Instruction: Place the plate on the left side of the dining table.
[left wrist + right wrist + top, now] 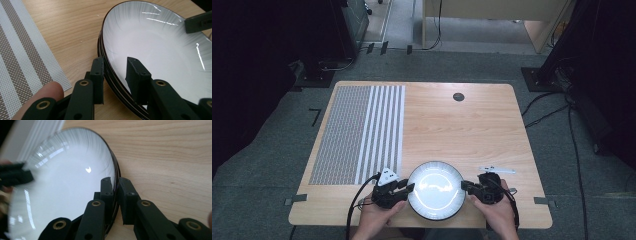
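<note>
High view, plate: a white plate [435, 190] with a dark rim is seen at the near edge of the wooden table [472, 125], between the two grippers.
High view, left gripper: the left gripper [406, 187] is held at the plate's left rim, jaws pointed toward the plate.
High view, right gripper: the right gripper [465, 186] is held at the plate's right rim, opposite the left one.
High view, surroundings: a striped placemat [359, 132] is laid beyond and to the left of the left gripper; a small clear strip [496, 170] lies just beyond the right gripper; a round dark grommet [458, 97] is set far beyond both.

Left gripper view, grip: the plate [160, 50] rim is straddled by the left gripper [115, 71], one jaw outside the rim, one inside the bowl. A gap is seen between the inner jaw and the rim; whether the pads press cannot be told.
Left gripper view, stack: several dark rims are seen layered under the top one.
Left gripper view, surroundings: the placemat [22, 55] lies to the gripper's left; a fingertip [42, 93] is seen beside the left jaw.

Right gripper view, grip: the right gripper [115, 185] is clamped on the plate [62, 190] rim, one jaw on each side, pads close against it.
Right gripper view, far side: the left gripper [15, 176] is seen across the plate, blurred.
</note>
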{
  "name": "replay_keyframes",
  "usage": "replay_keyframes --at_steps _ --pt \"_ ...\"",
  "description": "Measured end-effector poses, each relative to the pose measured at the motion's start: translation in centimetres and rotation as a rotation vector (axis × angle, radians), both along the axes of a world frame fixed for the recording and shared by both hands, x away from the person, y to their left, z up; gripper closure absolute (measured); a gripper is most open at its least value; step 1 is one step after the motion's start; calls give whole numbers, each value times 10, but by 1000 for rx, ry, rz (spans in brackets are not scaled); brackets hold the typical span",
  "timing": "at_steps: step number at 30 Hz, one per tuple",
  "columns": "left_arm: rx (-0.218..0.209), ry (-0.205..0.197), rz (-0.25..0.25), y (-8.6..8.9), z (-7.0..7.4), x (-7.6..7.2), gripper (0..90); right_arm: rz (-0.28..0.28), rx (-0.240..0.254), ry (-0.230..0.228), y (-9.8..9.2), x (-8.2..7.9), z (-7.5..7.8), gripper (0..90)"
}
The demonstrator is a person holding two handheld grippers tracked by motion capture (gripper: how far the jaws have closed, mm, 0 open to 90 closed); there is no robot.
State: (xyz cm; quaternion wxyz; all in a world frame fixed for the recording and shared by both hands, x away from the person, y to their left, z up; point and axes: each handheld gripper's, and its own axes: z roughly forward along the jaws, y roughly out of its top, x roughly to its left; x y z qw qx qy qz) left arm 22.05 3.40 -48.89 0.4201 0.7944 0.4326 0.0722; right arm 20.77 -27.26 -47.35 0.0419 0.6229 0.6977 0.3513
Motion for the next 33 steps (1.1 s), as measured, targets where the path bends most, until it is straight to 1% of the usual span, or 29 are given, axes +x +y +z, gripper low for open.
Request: replay_keyframes --at_steps 2,3,4,5,6,7,8,9,10,11,12,13,14,16,18,19,20,21,22,23,24,25,26,27,29,30,31,32,33 --pt "6 -10 11 -1 -1 -1 693 -3 -6 5 1 0 1 820" --pt "7 -11 19 -2 -1 -1 699 -20 40 22 -3 2 -1 827" --pt "11 -13 21 -2 -1 -2 700 -25 68 28 -6 2 -2 830" --pt "11 -13 21 -2 -1 -2 699 -25 68 28 -6 2 -2 830" --pt "12 -15 25 -3 -1 -2 699 -35 112 37 -10 3 -5 833" --pt "9 -13 23 -3 0 -2 697 -65 212 58 -17 4 -10 835" --pt "9 -13 23 -3 0 -2 698 -65 212 58 -17 4 -10 835" --pt "0 -5 22 -2 0 -1 698 -74 243 61 -20 5 -12 835" --pt "-7 -1 21 -1 0 0 696 -84 288 72 -23 6 -15 835" --pt "-13 0 18 -1 0 0 693 -88 307 74 -24 7 -16 836" --pt "-15 0 18 0 0 0 690 -97 356 81 -27 8 -20 835" --pt "-19 2 19 0 0 1 687 -102 373 86 -28 8 -21 835" --pt "-23 4 18 0 0 1 687 -102 373 86 -28 8 -21 835" --pt "-46 17 11 1 0 2 656 -113 422 100 -32 9 -25 835" --pt "-71 26 7 1 1 3 610 -133 476 114 -37 10 -28 856" --pt "-60 20 11 1 1 3 619 -164 544 112 -42 9 -28 900" --pt "-54 19 6 0 0 2 620 -158 644 155 -46 11 -30 900" --pt "-49 16 4 0 0 2 622 -107 600 129 -37 10 -28 900" --pt "-47 17 2 0 0 2 622 -107 600 129 -37 10 -28 900" --pt "-47 22 -1 1 0 3 624 -89 532 119 -30 10 -25 900" --pt "-49 24 -5 2 0 3 625 -74 465 77 -23 9 -20 900" --pt "-51 27 -6 2 0 3 628 -67 433 60 -20 8 -16 900" --pt "-45 23 6 4 0 3 627 -63 424 13 -22 5 -9 900" --pt "-51 27 11 6 0 4 629 -73 404 -3 -24 4 -6 900" --pt "-61 34 12 9 1 5 636 -98 299 -41 -28 1 0 863" --pt "-64 37 10 10 2 6 649 -96 258 -41 -30 1 1 860" --pt "-64 37 10 10 2 6 661 -79 249 -21 -31 2 0 855" --pt "-62 45 -3 12 2 7 673 -63 253 -1 -32 2 -1 854" --pt "-62 45 -3 12 2 7 683 -49 254 10 -31 2 -2 854"
